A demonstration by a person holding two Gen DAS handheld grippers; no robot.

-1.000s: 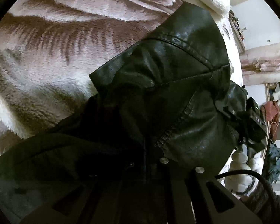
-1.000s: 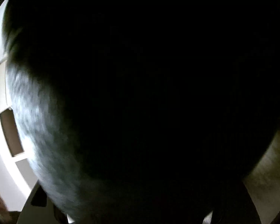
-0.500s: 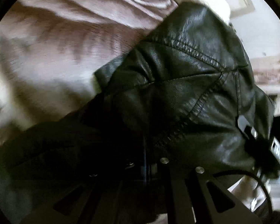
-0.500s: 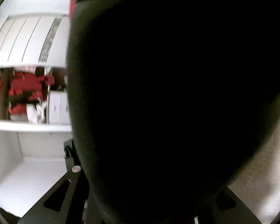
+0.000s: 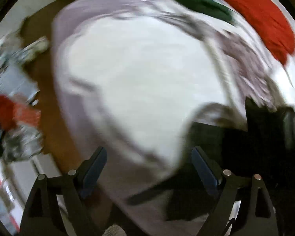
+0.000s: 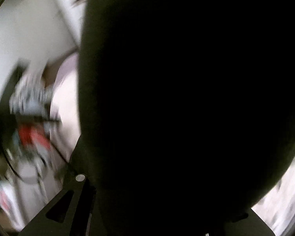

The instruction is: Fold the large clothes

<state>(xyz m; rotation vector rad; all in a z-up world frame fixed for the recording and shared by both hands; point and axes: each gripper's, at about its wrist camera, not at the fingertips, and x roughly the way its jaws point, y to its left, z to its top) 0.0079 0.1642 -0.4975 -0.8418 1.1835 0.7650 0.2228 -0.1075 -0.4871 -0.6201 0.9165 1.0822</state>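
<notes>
Left tool [image 5: 147, 169] gapes empty above the bed [image 5: 139, 82]; right tool [image 6: 147, 206] clamps the black leather jacket [image 6: 186, 108], hanging heavy, slick and floppy off it. Seams look best to grab.

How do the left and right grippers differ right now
The left gripper has just sprung open, its jaws wide with nothing between them; the right gripper is closed on the black jacket. The left's view is clear down to the pale blanket; the right's is almost wholly blocked by the jacket. Both pictures are motion-blurred.
</notes>
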